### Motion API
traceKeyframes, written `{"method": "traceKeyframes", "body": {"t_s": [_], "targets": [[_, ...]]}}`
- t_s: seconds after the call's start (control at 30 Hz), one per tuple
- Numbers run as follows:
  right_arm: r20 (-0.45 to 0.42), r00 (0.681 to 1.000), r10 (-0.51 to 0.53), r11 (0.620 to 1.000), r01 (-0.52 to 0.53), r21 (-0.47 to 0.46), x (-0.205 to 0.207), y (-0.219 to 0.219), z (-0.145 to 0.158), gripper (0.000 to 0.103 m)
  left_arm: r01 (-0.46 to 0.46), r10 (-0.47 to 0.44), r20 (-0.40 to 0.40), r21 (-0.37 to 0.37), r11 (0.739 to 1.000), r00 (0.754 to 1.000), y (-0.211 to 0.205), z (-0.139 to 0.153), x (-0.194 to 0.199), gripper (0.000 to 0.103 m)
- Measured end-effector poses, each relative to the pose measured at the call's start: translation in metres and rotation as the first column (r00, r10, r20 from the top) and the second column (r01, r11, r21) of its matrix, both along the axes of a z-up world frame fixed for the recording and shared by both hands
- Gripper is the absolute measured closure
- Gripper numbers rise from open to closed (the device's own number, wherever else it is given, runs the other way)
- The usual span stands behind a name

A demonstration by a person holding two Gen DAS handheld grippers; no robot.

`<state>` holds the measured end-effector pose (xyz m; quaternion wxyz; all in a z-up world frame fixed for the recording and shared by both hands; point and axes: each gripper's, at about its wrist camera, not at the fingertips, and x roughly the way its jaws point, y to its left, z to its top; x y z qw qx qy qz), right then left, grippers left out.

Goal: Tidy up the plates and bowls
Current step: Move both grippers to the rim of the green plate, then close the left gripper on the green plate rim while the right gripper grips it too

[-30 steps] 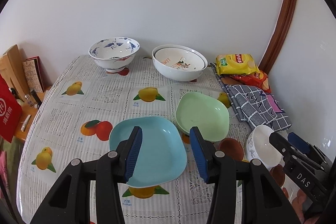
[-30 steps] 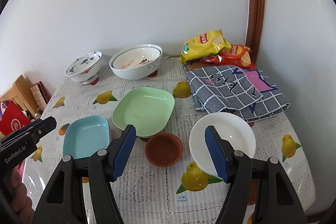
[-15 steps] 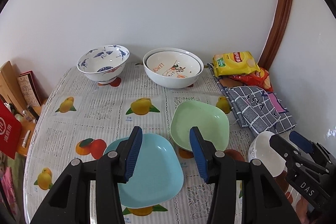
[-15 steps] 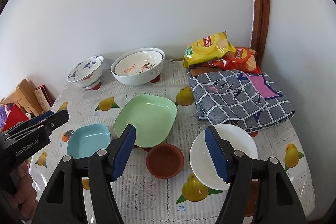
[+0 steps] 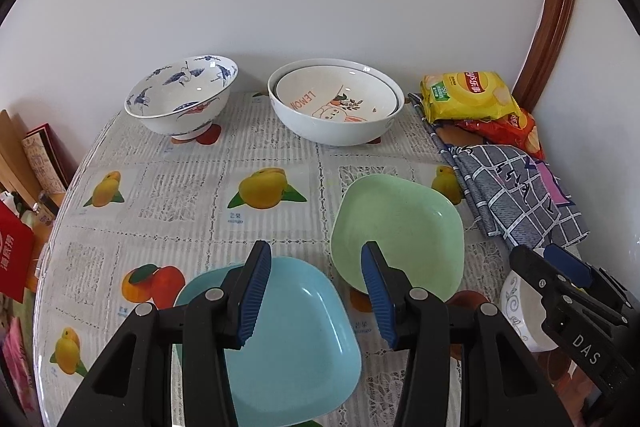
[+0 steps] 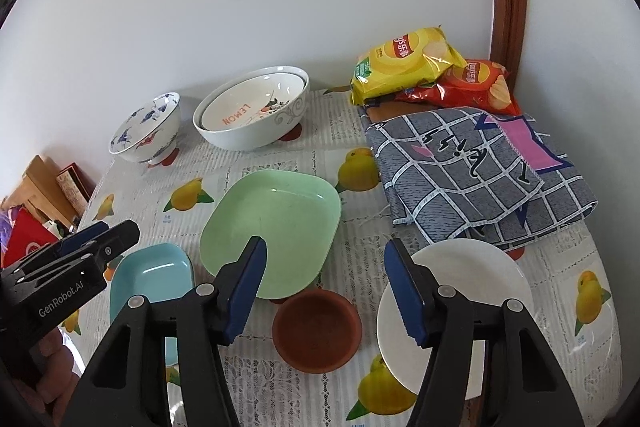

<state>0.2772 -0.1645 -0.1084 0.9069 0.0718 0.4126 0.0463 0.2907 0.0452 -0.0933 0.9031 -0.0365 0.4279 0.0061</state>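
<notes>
Plates and bowls lie scattered over a fruit-patterned table (image 5: 168, 187), with the green plate (image 6: 272, 231) at the middle serving as the reference for the rest: the blue plate (image 5: 288, 339) sits just beside it on its near left, a small brown dish (image 6: 318, 331) touches or nearly touches its near edge, and a white plate (image 6: 464, 307) rests to its near right. Beyond the green plate, against the wall, stand a blue-painted bowl (image 5: 182, 97) and two white bowls (image 5: 336, 103) nested one inside the other. The left claw (image 5: 312, 297) hovers over the blue plate with its jaws apart and empty; the right claw (image 6: 324, 291) hangs above the brown dish, likewise spread and holding nothing. Both square plates look like light, stiff plastic with smooth, likely slippery faces, best pinched at a raised rim or corner. The bowls and white plate appear to be glazed ceramic, heavier and breakable, so a firm grip across the rim wall seems wisest. Snack bags (image 6: 404, 67) and a folded checked cloth (image 6: 480, 171) occupy the corner to the far right of the green plate.
</notes>
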Motion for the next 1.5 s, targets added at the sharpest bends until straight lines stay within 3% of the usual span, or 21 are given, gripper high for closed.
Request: {"method": "traceKeyframes", "body": {"t_s": [0.27,0.4,0.5,0.6,0.9,1.0,1.27,1.33,1.5], "targets": [[-0.035,0.999,-0.01,1.0,0.01,-0.007,0.035,0.007,-0.021,0.049,0.019,-0.017,-0.05,0.029,0.999,0.999,-0.007,-0.022,0.031,0.058],[-0.059,0.998,-0.015,1.0,0.013,-0.027,0.051,0.012,-0.032,0.057,0.029,-0.026,-0.075,0.044,0.999,0.997,-0.01,-0.036,0.047,0.058],[-0.071,0.997,-0.02,1.0,0.019,-0.014,0.059,0.013,-0.04,0.057,0.034,-0.03,-0.093,0.041,0.999,0.995,-0.011,-0.044,0.058,0.057],[-0.089,0.996,-0.022,1.0,0.021,-0.014,0.068,0.015,-0.047,0.057,0.036,-0.032,-0.112,0.03,0.999,0.993,-0.012,-0.053,0.069,0.05],[-0.126,0.992,-0.02,0.998,0.012,-0.063,0.085,0.023,-0.065,0.057,0.059,-0.055,-0.154,0.022,0.998,0.987,-0.02,-0.072,0.091,0.05],[-0.143,0.989,-0.024,0.997,0.014,-0.07,0.089,0.025,-0.07,0.058,0.068,-0.064,-0.162,0.023,0.997,0.985,-0.024,-0.077,0.096,0.054],[-0.187,0.982,-0.032,0.996,0.015,-0.088,0.099,0.029,-0.085,0.073,0.062,-0.056,-0.221,0.022,0.998,0.974,-0.026,-0.094,0.108,0.075],[-0.186,0.982,-0.038,0.995,0.021,-0.094,0.099,0.03,-0.088,0.079,0.071,-0.07,-0.219,-0.002,0.997,0.973,-0.027,-0.096,0.108,0.082],[-0.168,0.984,-0.064,0.994,0.048,-0.093,0.1,0.026,-0.091,0.091,0.07,-0.066,-0.189,0.014,0.997,0.98,-0.03,-0.094,0.107,0.088]]}}
